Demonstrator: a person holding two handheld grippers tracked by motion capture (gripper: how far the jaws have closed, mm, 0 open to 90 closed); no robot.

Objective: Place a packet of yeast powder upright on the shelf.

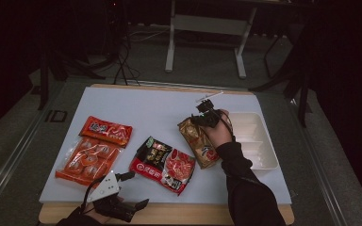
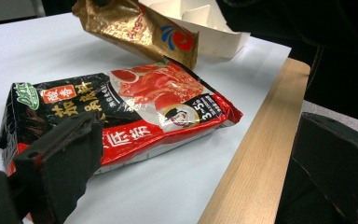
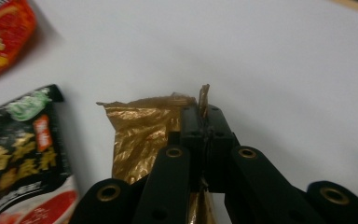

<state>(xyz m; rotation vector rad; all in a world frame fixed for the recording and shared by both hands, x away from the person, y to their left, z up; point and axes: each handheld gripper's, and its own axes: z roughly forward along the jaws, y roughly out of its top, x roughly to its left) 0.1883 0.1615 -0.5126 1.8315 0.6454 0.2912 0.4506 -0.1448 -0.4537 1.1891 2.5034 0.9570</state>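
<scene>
The gold packet [image 1: 199, 141] is gripped and lifted at its top edge, hanging just above the counter [image 1: 160, 106] beside the white tray [image 1: 264, 162]; placing it looks left to do; the right hand-held gripper [image 3: 204, 122] is clamped tight on its seam; the left hand-held gripper [image 1: 134, 190] rests wide open and empty near the red-and-black packet [image 2: 121, 112].
</scene>
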